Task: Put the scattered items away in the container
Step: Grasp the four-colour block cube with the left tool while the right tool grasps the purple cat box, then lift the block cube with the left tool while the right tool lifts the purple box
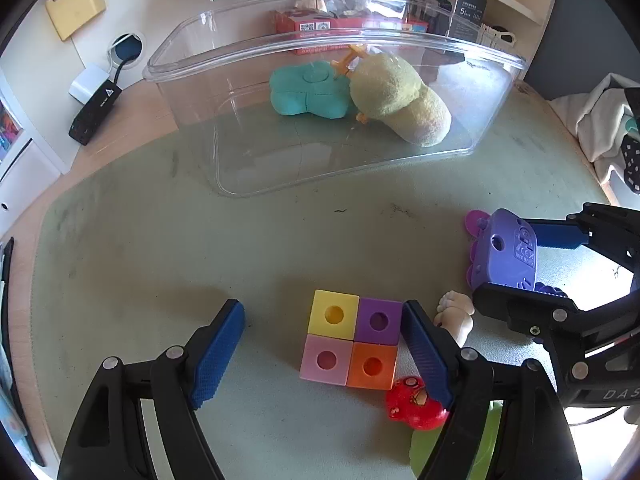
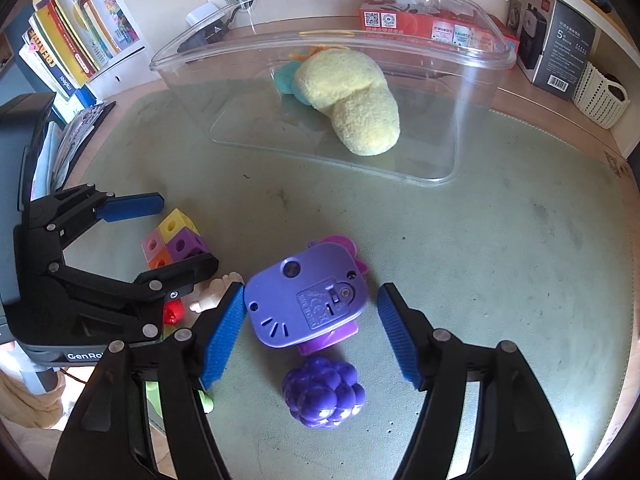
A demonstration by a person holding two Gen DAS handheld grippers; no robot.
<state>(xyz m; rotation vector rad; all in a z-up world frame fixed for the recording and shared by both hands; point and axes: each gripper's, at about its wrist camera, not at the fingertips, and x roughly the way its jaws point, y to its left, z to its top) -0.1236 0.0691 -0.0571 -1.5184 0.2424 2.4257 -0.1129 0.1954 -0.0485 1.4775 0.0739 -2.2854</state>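
A clear plastic container (image 1: 188, 80) (image 2: 472, 92) stands at the back of the mat, holding a yellow plush (image 1: 400, 100) (image 2: 356, 96) and a teal toy (image 1: 308, 92). My left gripper (image 1: 324, 344) is open around a four-colour block cube (image 1: 352, 342) (image 2: 172, 240); its right finger touches the cube's side. My right gripper (image 2: 312, 332) is open around a purple plastic toy (image 2: 308, 300) (image 1: 504, 252), its left finger against the toy. A purple grape toy (image 2: 324, 392) lies just before it.
A red figure (image 1: 416, 402), a small doll's feet (image 1: 456, 312) and a green item (image 1: 424, 448) lie beside the cube. Books (image 2: 76, 40), boxes (image 2: 552, 44) and a white basket (image 2: 600, 96) line the desk's back. A black adapter (image 1: 94, 112) lies left of the container.
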